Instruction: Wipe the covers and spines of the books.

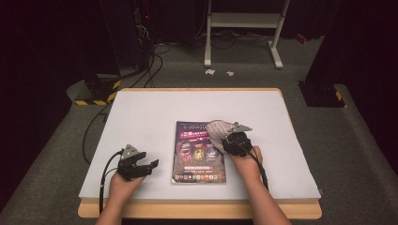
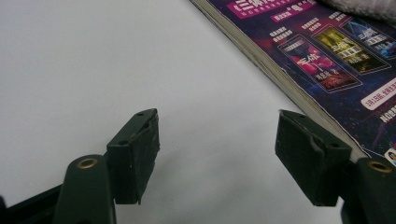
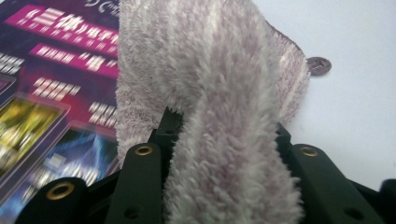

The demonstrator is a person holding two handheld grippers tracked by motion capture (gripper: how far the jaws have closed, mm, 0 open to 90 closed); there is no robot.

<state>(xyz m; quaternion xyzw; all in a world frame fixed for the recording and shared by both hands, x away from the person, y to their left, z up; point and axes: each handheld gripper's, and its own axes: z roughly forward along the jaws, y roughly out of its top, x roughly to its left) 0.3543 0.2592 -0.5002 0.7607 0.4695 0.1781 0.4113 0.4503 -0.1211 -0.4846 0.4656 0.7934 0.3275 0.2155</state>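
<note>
Right tool (image 1: 231,138) grips the fleecy cloth (image 1: 217,132) on the magazine cover (image 1: 197,161), left tool (image 1: 141,165) idle, wide; next: wipe across.

High view: fixed overhead, facing forward and down across the counter (image 1: 141,112). Gripper views: close, low, along black jaws. All share the magazine (image 1: 198,152).
</note>
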